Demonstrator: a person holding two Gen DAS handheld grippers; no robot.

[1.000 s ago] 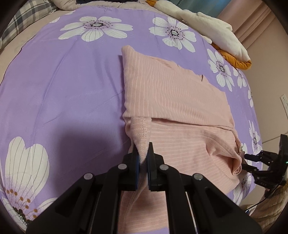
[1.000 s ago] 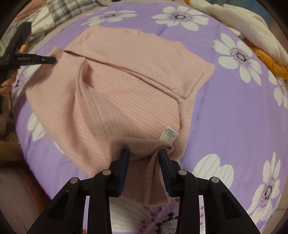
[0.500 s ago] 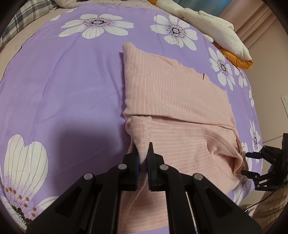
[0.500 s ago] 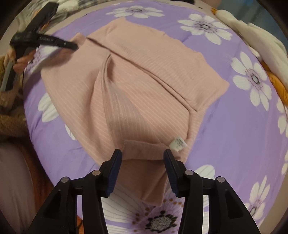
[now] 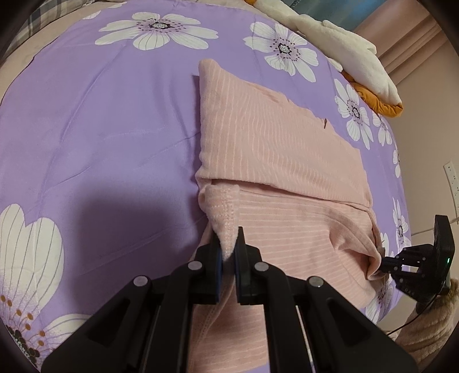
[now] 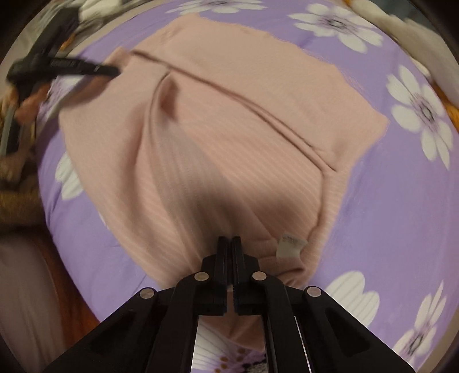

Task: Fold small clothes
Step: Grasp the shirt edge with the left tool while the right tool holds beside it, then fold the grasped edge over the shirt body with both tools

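A pink striped garment [image 5: 272, 160] lies partly folded on a purple flowered bedspread [image 5: 100, 129]. My left gripper [image 5: 228, 249] is shut on the garment's near left corner and lifts it a little. In the right wrist view the garment [image 6: 229, 120] fills the middle, with a white label [image 6: 289, 246] at its near right edge. My right gripper [image 6: 229, 244] is shut on the garment's near edge. The right gripper also shows at the far right of the left wrist view [image 5: 387, 262], and the left gripper at the upper left of the right wrist view [image 6: 114, 70].
A cream and orange blanket [image 5: 352, 54] lies at the far right of the bed. A plaid cloth [image 5: 43, 14] lies at the far left. The bed edge and a brown furry thing [image 6: 17, 200] are at the left of the right wrist view.
My right gripper was open and has closed on the garment's near edge. The left gripper keeps its hold on the corner, barely moved.
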